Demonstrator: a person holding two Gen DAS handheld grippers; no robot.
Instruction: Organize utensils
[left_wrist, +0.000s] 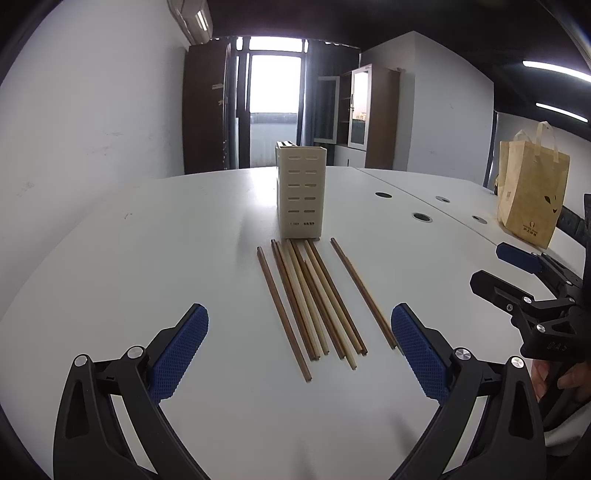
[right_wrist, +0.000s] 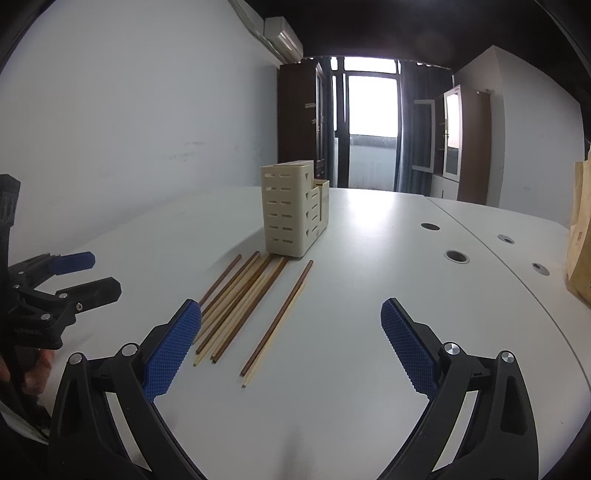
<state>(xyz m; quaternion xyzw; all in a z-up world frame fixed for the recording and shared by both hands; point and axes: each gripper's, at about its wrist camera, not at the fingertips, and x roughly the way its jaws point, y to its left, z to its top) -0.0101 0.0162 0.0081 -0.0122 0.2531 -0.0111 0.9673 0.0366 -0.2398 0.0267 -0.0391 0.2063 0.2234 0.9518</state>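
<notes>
chopsticks (left_wrist: 314, 299): brown and pale, flat, roughly parallel | holder (left_wrist: 301, 192): cream, slotted, upright, just behind them

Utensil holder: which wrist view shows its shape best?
The right wrist view: the utensil holder is seen at an angle, showing its slotted front, its side and a lower section behind. The left wrist view shows it nearly head-on, so mainly the slotted front.

Pale walls (right_wrist: 129, 110), wall-mounted air conditioner (left_wrist: 192, 18), bright balcony door (right_wrist: 371, 122) flanked by dark curtains (left_wrist: 314, 92), brown cabinets (right_wrist: 467, 144) near the white desk's (left_wrist: 147, 258) far edge, paper bag (left_wrist: 530, 192) at its right edge.
</notes>
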